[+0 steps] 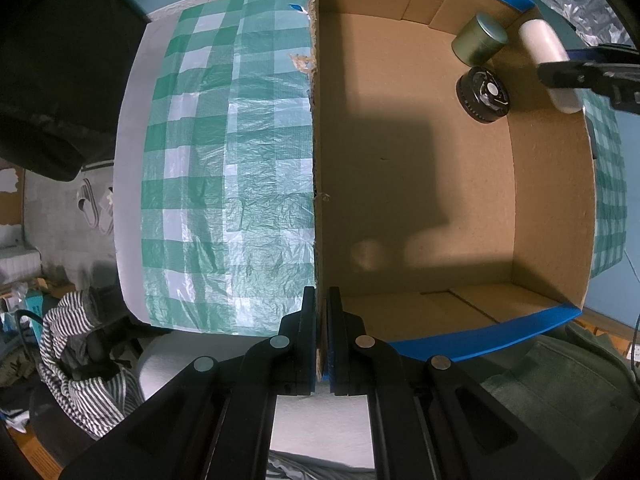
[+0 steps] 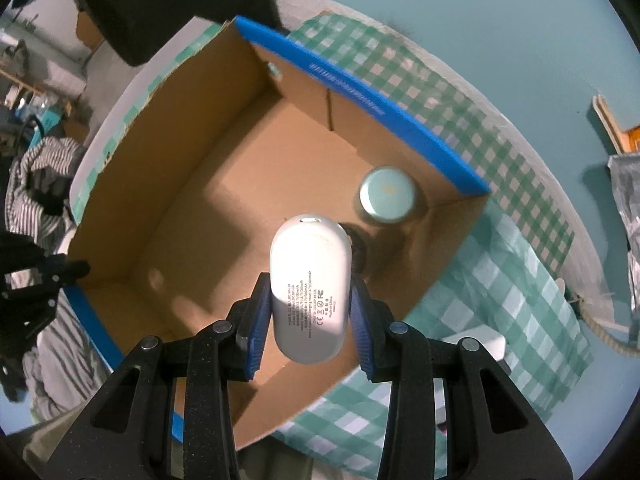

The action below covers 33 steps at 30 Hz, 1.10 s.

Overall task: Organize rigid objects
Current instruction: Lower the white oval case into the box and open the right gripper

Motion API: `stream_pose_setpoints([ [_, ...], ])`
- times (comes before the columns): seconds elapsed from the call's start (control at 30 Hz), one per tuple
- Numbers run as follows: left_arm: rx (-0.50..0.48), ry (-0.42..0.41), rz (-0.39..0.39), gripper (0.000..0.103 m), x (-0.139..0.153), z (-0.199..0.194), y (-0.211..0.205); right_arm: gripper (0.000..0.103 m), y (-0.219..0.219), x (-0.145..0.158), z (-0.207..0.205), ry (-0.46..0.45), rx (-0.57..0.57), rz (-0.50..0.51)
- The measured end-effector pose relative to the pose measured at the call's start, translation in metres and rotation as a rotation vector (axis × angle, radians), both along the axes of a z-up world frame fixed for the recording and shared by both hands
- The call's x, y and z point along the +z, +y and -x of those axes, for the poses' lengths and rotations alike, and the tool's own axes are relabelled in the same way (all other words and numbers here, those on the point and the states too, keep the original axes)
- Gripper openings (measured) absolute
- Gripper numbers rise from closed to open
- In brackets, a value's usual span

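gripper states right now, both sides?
Left gripper: shut, clamped on the side wall of the cardboard box.
Right gripper: shut on the white power bank, held over the box.

Two fisheye views, each looking straight down past its own black gripper fingers. The left wrist camera sits close above the left wall of an open brown cardboard box with blue rims (image 1: pixel 440 184). The right wrist camera looks down over the box's near right corner (image 2: pixel 224 184). Both share the box floor and a round pale-green tin (image 1: pixel 479 40) (image 2: pixel 387 191) in its far right corner.
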<state>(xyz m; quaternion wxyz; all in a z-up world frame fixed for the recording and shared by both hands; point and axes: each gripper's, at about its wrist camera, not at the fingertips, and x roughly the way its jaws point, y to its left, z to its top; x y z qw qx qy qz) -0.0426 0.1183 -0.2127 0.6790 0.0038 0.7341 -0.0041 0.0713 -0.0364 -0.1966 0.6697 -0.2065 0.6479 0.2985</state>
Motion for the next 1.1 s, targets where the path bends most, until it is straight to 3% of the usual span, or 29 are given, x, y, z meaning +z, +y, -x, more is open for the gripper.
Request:
stream_pose_setpoints([
  [0.37,0.001,0.003,0.003,0.004,0.001,0.000,0.001,0.037,0.005,-0.046,0.014,0.051,0.064,0.085],
  [0.63,0.002,0.004,0.002,0.004,0.002,0.000,0.000,0.038,0.009,-0.048,0.022,0.035,0.110,0.106],
  [1.1,0.001,0.006,-0.001,0.004,0.004,0.000,0.000,0.064,-0.006,-0.030,0.017,0.012,0.054,0.059],
])
